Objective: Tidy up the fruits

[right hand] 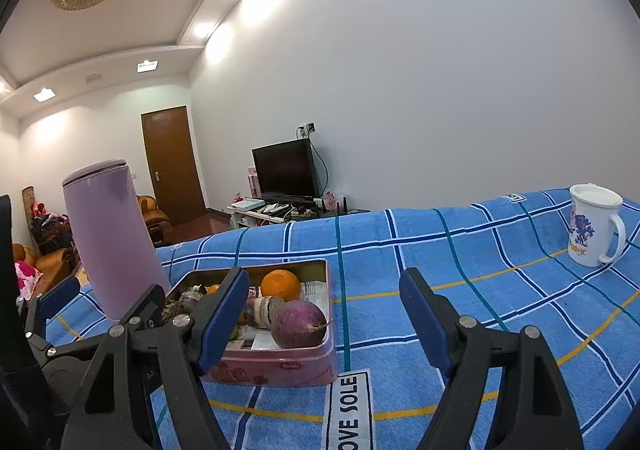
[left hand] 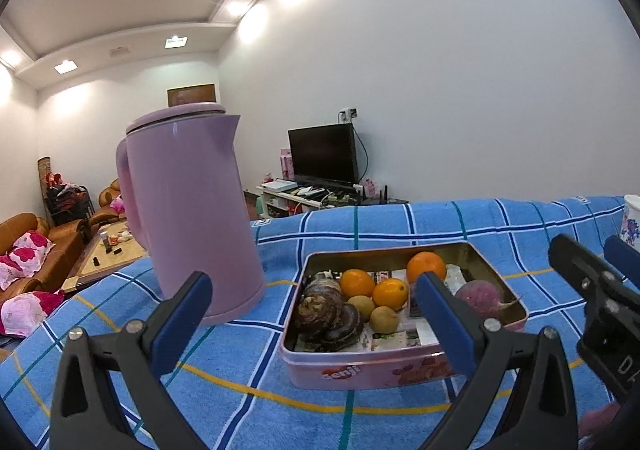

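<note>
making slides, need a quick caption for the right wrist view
Open right gripper hovering by a pink tin of fruit, with a purple kettle and white mug.

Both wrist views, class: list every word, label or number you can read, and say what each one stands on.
"OVE SOLE", cut off at the edge: white label on the blue checked cloth.
"denji", roughly: red logo on the pink tin.
"Moude", uncertain: small red tag on the tin's side in the right wrist view.
"OOHK", partly hidden: white mug.
Printed papers inside the tin: too small to read.
</note>
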Tool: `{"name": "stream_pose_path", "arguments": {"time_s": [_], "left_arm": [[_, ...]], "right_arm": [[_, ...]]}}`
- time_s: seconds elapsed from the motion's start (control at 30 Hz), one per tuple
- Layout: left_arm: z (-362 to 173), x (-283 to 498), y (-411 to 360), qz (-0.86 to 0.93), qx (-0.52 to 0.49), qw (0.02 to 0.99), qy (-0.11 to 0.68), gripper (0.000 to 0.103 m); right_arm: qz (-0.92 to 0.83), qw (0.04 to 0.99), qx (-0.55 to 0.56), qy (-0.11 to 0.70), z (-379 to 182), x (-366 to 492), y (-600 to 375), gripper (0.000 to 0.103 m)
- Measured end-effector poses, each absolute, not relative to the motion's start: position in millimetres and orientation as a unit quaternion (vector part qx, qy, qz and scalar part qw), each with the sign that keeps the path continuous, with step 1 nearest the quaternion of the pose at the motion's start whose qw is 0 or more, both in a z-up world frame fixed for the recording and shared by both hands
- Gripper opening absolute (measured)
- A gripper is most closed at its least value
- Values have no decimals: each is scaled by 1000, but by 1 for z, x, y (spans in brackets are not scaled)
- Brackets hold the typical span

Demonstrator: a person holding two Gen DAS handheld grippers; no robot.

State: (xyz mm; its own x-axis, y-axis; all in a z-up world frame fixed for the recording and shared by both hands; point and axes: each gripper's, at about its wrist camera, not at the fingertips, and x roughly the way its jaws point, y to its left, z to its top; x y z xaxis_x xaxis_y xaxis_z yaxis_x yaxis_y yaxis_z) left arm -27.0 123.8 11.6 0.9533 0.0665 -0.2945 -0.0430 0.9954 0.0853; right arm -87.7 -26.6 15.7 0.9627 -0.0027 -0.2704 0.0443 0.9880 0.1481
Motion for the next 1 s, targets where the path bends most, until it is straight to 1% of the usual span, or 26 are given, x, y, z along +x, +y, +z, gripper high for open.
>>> {"name": "stream_pose_path", "arguments": {"time_s": [1.0], "left_arm": [[10,-23,122,24,41,986,161,103]], "right_arm": [[-19,988,62,139,18,-86,-22,79]]}}
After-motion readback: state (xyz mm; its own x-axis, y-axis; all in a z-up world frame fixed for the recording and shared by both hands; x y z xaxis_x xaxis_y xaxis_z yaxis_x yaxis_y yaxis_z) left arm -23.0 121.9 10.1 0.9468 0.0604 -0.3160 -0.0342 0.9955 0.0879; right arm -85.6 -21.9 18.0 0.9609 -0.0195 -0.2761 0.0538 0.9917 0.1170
